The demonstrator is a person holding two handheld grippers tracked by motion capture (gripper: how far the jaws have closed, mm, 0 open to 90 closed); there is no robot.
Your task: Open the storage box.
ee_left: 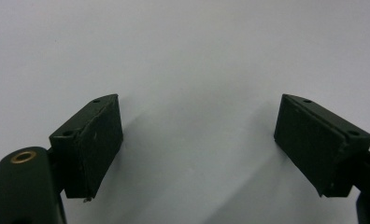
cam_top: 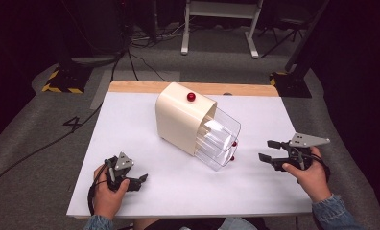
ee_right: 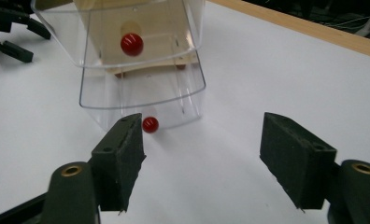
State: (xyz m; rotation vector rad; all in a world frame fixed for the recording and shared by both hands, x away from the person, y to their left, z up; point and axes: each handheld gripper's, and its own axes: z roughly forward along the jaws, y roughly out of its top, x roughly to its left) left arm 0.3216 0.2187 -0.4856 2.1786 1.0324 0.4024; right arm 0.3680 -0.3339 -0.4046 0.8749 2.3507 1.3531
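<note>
A cream box (cam_top: 178, 120) lies on the white table top (cam_top: 130, 134), with clear plastic drawers (cam_top: 218, 139) pulled out of its right end. A red knob (cam_top: 191, 97) sits on its upper face, and two more red knobs (cam_top: 234, 143) show on the drawer fronts. My right gripper (cam_top: 265, 149) is open just right of the drawers and points at them. In the right gripper view its jaws (ee_right: 202, 154) stand wide apart with nothing between them, a short way from the lower drawer (ee_right: 141, 98) and its knob (ee_right: 150, 124). My left gripper (cam_top: 141, 182) rests open near the front left, with bare table between its jaws (ee_left: 197, 140).
The table's wooden far edge (cam_top: 193, 87) runs behind the box. Cables, black stands with yellow-striped feet (cam_top: 63, 81) and a white frame stand on the grey floor beyond. In the right gripper view, the left gripper (ee_right: 10, 32) shows at the top left.
</note>
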